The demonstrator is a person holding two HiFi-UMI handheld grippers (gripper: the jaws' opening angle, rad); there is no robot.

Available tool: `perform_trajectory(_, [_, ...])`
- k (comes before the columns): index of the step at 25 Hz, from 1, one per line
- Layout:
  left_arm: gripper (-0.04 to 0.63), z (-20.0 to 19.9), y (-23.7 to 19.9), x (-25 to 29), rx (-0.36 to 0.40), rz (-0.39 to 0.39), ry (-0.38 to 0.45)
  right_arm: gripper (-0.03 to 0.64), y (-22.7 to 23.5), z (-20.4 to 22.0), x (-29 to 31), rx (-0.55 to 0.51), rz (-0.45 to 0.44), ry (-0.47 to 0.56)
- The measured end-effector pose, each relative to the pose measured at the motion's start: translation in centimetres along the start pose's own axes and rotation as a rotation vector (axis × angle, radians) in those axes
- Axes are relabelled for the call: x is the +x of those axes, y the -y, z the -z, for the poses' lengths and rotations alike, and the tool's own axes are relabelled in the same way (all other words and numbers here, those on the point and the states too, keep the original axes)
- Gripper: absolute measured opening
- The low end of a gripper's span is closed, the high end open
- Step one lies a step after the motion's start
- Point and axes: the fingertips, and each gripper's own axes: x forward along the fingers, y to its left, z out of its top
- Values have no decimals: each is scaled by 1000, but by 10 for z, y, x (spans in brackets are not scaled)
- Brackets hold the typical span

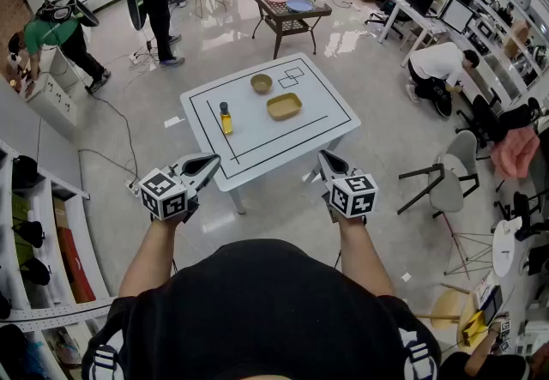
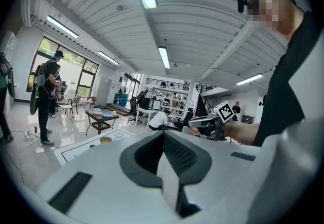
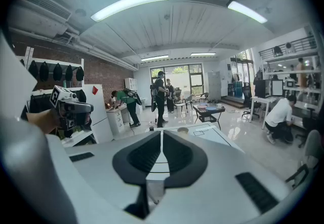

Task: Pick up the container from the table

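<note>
A shallow yellow rectangular container (image 1: 284, 105) lies on the white table (image 1: 326, 117), right of centre. A small tan bowl (image 1: 262, 83) sits behind it, and a bottle of yellow liquid (image 1: 226, 118) stands to its left. My left gripper (image 1: 208, 164) and right gripper (image 1: 327, 160) hover side by side just short of the table's near edge, both shut with nothing between the jaws. The left gripper view shows its closed jaws (image 2: 163, 134) with the bowl (image 2: 105, 140) far off. In the right gripper view the closed jaws (image 3: 161, 134) hide the container.
A dark wicker table (image 1: 289, 3) with plates stands beyond the white one. Two people stand at the back left, and another crouches at the right (image 1: 437, 69). Grey chairs (image 1: 446, 185) stand right of the table, white shelves (image 1: 51, 224) at the left.
</note>
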Motion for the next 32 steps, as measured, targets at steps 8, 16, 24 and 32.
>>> perform_trajectory(8, [6, 10, -23, -26, -12, 19, -11, 17, -34, 2, 15, -1, 15, 2])
perform_trajectory(16, [6, 17, -30, -44, -6, 50, -19, 18, -55, 9, 19, 10, 43, -5])
perform_trajectory(24, [6, 20, -33, -43, -8, 78, -32, 18, -53, 2, 22, 6, 68, 4])
perform_trajectory(32, [6, 28, -37, -25, -5, 93, -48, 18, -41, 5, 28, 24, 72, 3])
